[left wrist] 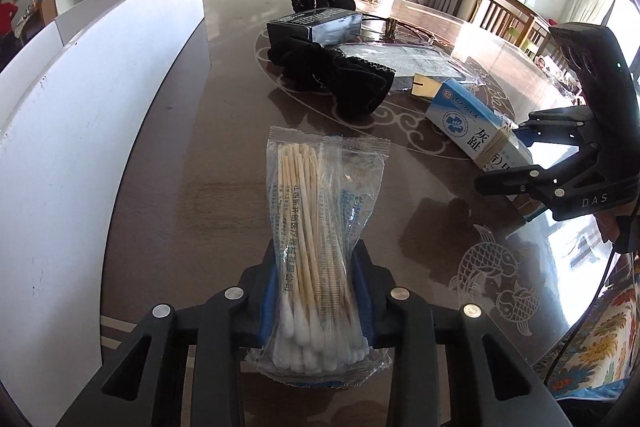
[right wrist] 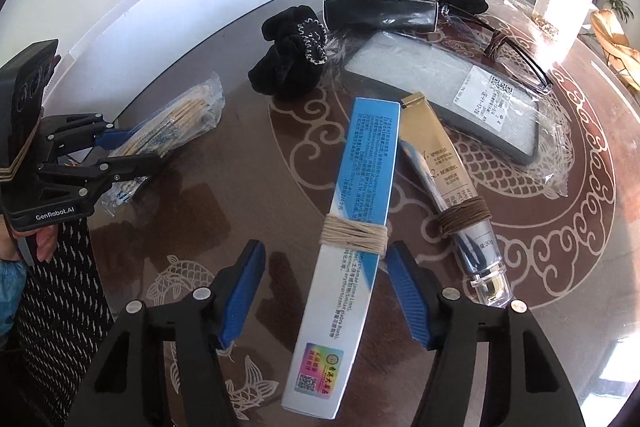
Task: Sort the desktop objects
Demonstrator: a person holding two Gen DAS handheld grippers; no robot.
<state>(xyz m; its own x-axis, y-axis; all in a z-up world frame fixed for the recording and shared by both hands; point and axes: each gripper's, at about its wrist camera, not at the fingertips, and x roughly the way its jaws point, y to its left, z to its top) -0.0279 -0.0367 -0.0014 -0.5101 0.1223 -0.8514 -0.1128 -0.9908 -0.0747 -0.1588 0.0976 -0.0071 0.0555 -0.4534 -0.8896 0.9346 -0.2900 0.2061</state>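
My left gripper (left wrist: 316, 291) has its blue fingers (left wrist: 267, 291) clenched on the cotton swab packet (left wrist: 320, 227), gripping near the white bud ends. Crinkly clear film, light, slippery; the wooden sticks inside give it some stiffness, so I judge the bundle's middle the safest hold.

Right gripper (right wrist: 324, 291) straddles the blue-and-white carton (right wrist: 348, 239) lying on the counter (right wrist: 240, 155). One of its fingers (right wrist: 404, 287) sits at the twine wrap; the other stands clear, so no clamp yet. Thin card, light, crushable: take it at the twine.

Beyond it lie a gold tube (right wrist: 444, 183), a black glove (right wrist: 292, 59) and a bagged grey pad (right wrist: 444, 91).
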